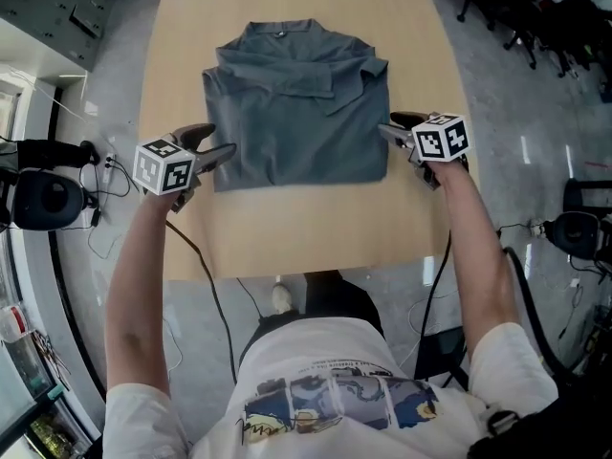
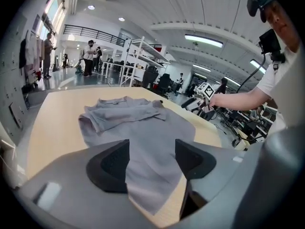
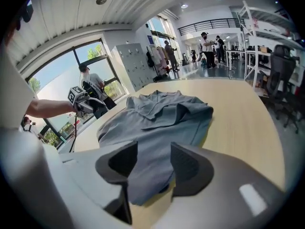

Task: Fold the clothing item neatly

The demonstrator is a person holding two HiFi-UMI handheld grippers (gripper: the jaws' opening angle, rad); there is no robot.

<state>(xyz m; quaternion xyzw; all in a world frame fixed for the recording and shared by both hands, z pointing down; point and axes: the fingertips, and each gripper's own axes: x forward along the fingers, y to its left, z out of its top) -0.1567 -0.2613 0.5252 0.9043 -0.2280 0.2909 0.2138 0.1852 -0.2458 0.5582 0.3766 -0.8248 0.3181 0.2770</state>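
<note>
- Left gripper (image 1: 218,147): jaws wide apart, pads bare, set just beside the near left hem corner of the shirt (image 1: 296,113); cloth visible in the gap between the jaws in the left gripper view, but not pinched.
- Right gripper (image 1: 393,126): jaws likewise spread, nothing clamped, just off the near right hem corner and tilted down toward the table (image 1: 287,228).
- Paired at opposite corners of the same edge, mirror fashion; probably so placed to take both corners at once and keep the hem level and taut in a lift toward the collar.
- Shirt flat on the far half of the table, roughly centred between the side edges; both sleeves already laid inward across the chest, leaving a near-rectangular panel.
- Orientation: collar pointing away from the person, hem toward the person; long axis from collar to hem, running along the table's depth, side edges roughly parallel to the table's sides.
- Bare strip of table between hem and near edge.
</note>
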